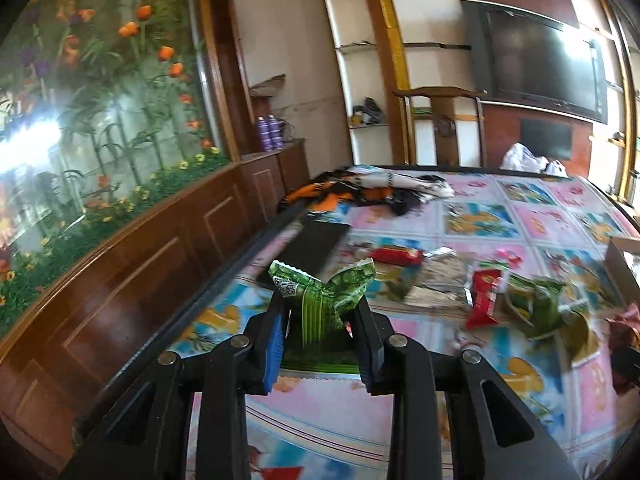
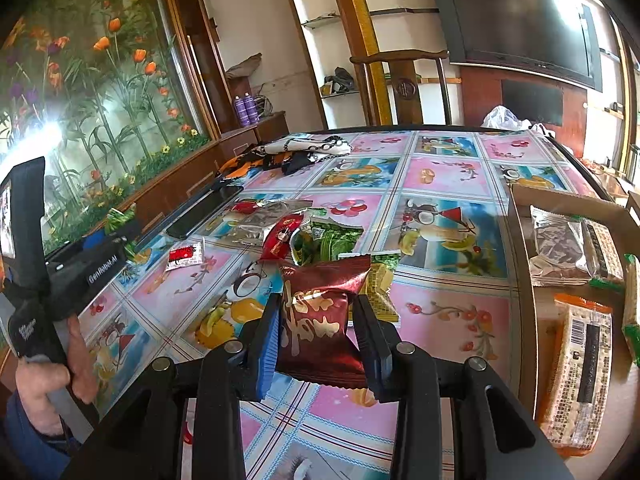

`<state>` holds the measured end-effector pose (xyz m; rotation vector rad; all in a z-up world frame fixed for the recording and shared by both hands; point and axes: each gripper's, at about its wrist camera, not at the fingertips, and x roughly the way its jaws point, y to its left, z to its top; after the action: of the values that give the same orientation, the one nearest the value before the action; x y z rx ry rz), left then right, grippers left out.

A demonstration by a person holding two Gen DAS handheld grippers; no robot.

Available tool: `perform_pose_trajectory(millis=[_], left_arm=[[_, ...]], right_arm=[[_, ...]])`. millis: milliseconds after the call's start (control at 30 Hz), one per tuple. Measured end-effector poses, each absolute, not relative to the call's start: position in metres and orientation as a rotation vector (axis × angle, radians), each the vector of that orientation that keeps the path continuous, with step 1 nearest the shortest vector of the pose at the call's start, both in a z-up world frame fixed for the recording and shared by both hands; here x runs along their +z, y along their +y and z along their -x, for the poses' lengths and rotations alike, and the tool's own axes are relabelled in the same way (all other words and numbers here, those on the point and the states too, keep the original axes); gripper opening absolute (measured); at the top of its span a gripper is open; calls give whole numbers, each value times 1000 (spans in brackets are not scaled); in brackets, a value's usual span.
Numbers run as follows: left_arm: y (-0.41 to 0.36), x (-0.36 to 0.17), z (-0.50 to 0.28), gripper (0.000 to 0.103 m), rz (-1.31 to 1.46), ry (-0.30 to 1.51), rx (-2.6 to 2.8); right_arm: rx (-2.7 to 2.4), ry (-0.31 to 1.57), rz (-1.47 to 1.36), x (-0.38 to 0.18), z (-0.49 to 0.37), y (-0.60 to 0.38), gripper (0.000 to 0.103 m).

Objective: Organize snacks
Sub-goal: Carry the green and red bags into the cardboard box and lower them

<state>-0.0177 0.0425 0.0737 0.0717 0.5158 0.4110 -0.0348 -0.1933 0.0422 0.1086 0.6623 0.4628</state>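
Observation:
My left gripper (image 1: 320, 316) is shut on a green snack packet (image 1: 324, 300) and holds it above the table's left side. My right gripper (image 2: 318, 312) is shut on a dark red snack packet (image 2: 320, 320) above the table. A heap of loose snacks lies mid-table: a red packet (image 2: 282, 236), a green packet (image 2: 328, 240), silver packets (image 2: 264, 216) and a small white-and-red packet (image 2: 185, 256). A cardboard box (image 2: 524, 240) at the right holds silver (image 2: 560, 248) and orange-edged (image 2: 580, 372) packets. The left gripper also shows in the right wrist view (image 2: 120, 220), at the far left.
The table (image 2: 440, 172) has a colourful fruit-pattern cloth. A black phone (image 2: 204, 212) lies near its left edge, and bunched cloth (image 2: 296, 152) at the far side. A wooden chair (image 2: 404, 88) stands behind the table. A wood-panelled wall (image 1: 120, 272) runs along the left.

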Motion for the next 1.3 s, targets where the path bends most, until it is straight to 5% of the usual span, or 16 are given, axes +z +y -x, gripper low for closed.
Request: perform_pose_trajectory(millis=[567,1300], left_arm=[[52,80,21,30,-57,511,407],[-159,90,4,29,45,727,-355]], right_arm=[[455,657,-126,44,33,-198,39],[128,530,-473,61,35,-387,38]])
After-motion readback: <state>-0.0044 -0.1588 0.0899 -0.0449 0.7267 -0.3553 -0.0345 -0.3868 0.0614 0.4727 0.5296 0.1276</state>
